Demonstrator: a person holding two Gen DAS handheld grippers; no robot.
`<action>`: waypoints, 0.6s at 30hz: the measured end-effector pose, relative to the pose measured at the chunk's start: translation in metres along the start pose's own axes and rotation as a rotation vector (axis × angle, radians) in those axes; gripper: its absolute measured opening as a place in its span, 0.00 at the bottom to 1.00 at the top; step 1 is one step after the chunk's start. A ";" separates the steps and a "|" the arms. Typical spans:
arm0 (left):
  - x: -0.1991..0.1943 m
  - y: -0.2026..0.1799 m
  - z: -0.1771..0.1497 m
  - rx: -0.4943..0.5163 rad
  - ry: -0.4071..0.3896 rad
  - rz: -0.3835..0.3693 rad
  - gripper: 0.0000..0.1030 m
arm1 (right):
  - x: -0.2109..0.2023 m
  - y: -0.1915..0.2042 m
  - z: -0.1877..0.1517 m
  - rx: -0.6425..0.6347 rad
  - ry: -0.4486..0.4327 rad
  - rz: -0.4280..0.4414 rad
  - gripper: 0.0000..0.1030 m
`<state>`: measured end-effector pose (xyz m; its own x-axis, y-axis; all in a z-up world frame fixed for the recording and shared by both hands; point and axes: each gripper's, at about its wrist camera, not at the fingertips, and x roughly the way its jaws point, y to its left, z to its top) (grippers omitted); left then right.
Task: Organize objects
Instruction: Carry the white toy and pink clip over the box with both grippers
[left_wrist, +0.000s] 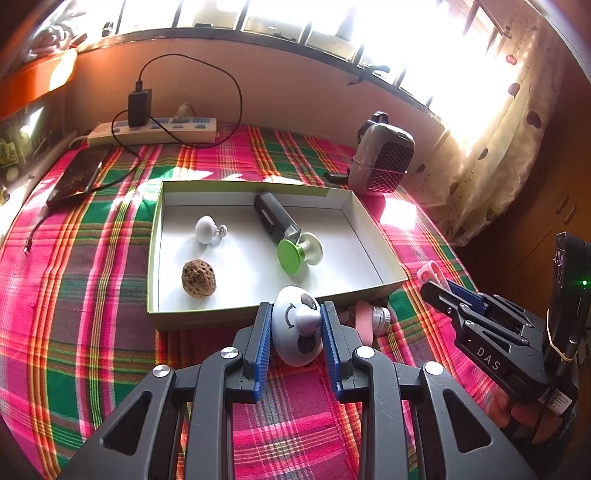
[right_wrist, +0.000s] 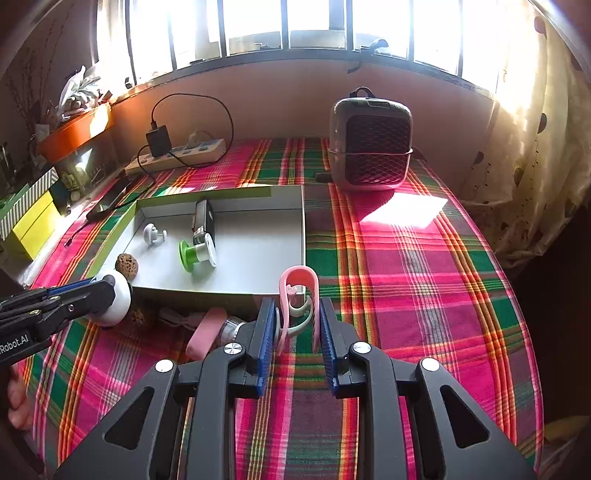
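While the pink clip (right_wrist: 298, 302) sits between right jaws, both grip.

A lived-in room of a home

A surface (right_wrist: 424, 266) is covered with a plaid cloth under a barred window (right_wrist: 295, 22); a patterned curtain (right_wrist: 535, 147), a power strip (left_wrist: 155, 129) and a charging phone (left_wrist: 75, 173) are seen.

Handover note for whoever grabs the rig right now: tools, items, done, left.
Left tool: shut on a white round knob, just short of the box's near wall.
Right tool: shut on a pink clip, over the cloth beside the box.
Done: small white knob, walnut, black gadget and green-and-white suction cup lie in the box.
Left: drop both held items in; a pink piece waits on the cloth.
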<state>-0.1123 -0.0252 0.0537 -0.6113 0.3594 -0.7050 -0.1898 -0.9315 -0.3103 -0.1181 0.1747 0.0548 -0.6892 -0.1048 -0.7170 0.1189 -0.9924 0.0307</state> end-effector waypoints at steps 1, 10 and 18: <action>0.000 0.001 0.002 -0.001 -0.002 0.002 0.23 | 0.000 0.002 0.003 -0.004 -0.001 0.006 0.24; 0.008 0.013 0.025 -0.008 -0.010 0.021 0.23 | 0.010 0.015 0.028 -0.041 -0.002 0.056 0.24; 0.024 0.025 0.043 -0.014 -0.001 0.029 0.23 | 0.028 0.022 0.049 -0.054 0.009 0.101 0.24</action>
<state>-0.1644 -0.0420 0.0564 -0.6174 0.3320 -0.7131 -0.1611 -0.9407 -0.2985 -0.1699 0.1469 0.0697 -0.6656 -0.2035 -0.7180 0.2259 -0.9719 0.0660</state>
